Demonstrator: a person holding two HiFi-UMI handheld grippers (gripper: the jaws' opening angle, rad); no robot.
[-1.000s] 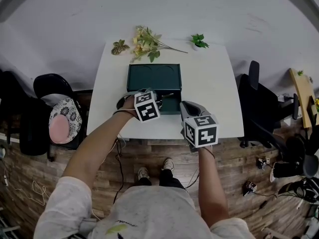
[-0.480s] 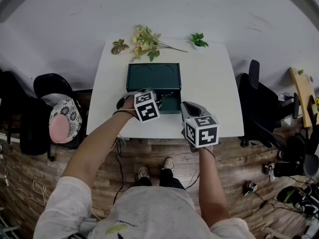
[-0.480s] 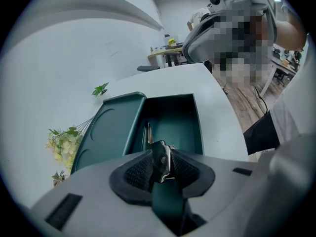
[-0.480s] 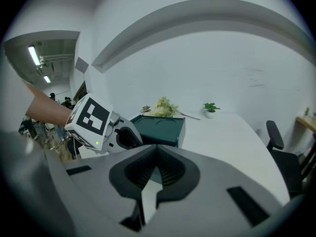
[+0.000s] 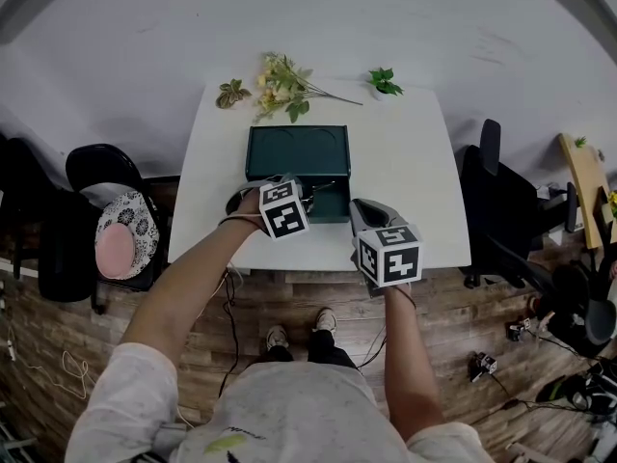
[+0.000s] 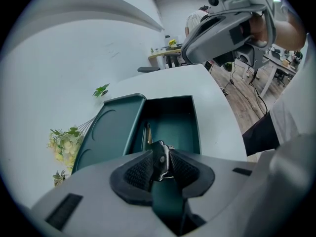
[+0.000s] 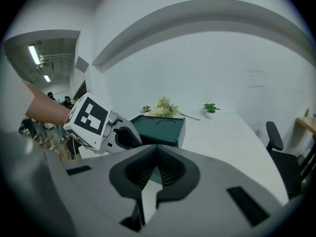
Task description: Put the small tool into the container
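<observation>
The person wears a pale, speckled short-sleeved shirt (image 5: 289, 408) (a small leaf print low on it). The left gripper (image 6: 159, 158) and right gripper (image 7: 157, 168) are grey, with white cubes (image 5: 284, 210) carrying black square markers.

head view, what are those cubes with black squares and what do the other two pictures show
A person at a white table holds a two-jaw gripper in each hand; the cubes belong to them. The head view looks down from the person's head; the other two look along each gripper's jaws. On the table: an open dark green box, flowers, a leaf sprig, a small potted plant. The left gripper holds a small metal tool over the box; the right gripper is shut, empty.
</observation>
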